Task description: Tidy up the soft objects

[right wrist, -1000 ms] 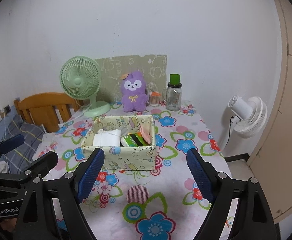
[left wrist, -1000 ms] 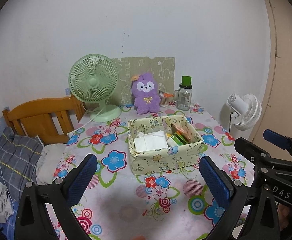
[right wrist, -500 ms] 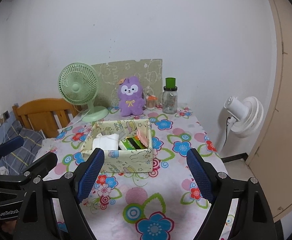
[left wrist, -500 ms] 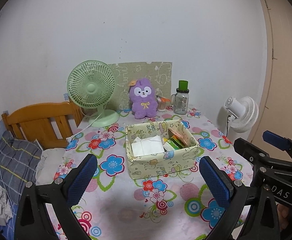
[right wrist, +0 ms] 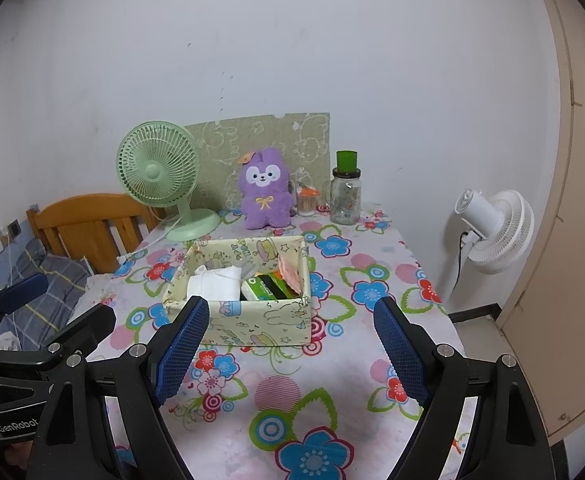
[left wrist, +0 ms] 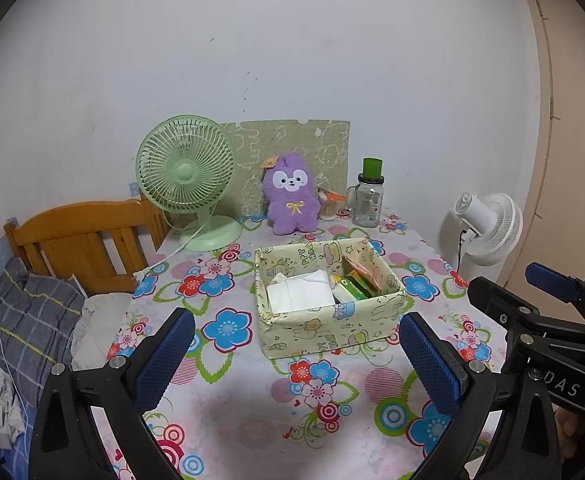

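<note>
A purple plush rabbit [left wrist: 291,196] [right wrist: 265,190] sits upright at the back of the flowered table, against a green patterned board. In the middle stands a pale yellow fabric box [left wrist: 328,322] [right wrist: 248,322] holding folded white cloth [left wrist: 298,292] [right wrist: 212,282], green packets [right wrist: 266,286] and a pink item. My left gripper [left wrist: 292,354] hangs open above the near tablecloth, short of the box. Just as empty, my right gripper [right wrist: 290,346] stands open in front of the box.
A green desk fan [left wrist: 188,178] stands at the back left, its cord trailing over the table. A glass jar with a green lid [left wrist: 368,196] and a small cup stand at the back right. A wooden chair [left wrist: 80,240] and bedding lie left; a white fan [left wrist: 488,228] stands right.
Both views have pulled back and risen a little: the box and plush now look smaller and farther away. Both grippers stay open and empty.
</note>
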`<action>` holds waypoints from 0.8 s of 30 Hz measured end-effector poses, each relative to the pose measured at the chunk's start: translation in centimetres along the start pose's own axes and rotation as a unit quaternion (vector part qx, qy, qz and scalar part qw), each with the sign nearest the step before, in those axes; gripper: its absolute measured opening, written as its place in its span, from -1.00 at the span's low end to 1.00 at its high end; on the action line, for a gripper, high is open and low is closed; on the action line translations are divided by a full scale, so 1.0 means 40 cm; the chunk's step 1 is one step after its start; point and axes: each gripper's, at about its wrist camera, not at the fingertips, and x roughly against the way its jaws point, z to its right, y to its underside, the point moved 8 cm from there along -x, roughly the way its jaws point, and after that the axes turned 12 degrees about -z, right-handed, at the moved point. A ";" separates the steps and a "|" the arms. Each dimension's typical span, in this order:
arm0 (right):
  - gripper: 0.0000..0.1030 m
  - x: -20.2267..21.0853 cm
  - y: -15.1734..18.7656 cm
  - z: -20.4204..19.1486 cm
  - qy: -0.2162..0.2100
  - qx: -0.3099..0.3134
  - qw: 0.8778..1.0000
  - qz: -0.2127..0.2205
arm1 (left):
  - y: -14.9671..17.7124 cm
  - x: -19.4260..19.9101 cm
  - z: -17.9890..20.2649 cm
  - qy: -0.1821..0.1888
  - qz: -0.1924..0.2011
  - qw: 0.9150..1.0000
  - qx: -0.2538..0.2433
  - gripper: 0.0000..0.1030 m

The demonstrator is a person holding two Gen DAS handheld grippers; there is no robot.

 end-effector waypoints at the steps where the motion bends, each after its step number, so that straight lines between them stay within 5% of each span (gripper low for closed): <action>1: 0.68 -0.002 0.000 -0.001 0.000 0.001 1.000 -0.001 | -0.001 -0.002 -0.002 0.000 -0.001 1.000 0.000 0.99; 24: 0.68 -0.034 -0.026 0.000 0.005 -0.005 1.000 -0.006 | -0.029 -0.041 -0.011 0.006 -0.005 1.000 0.004 0.99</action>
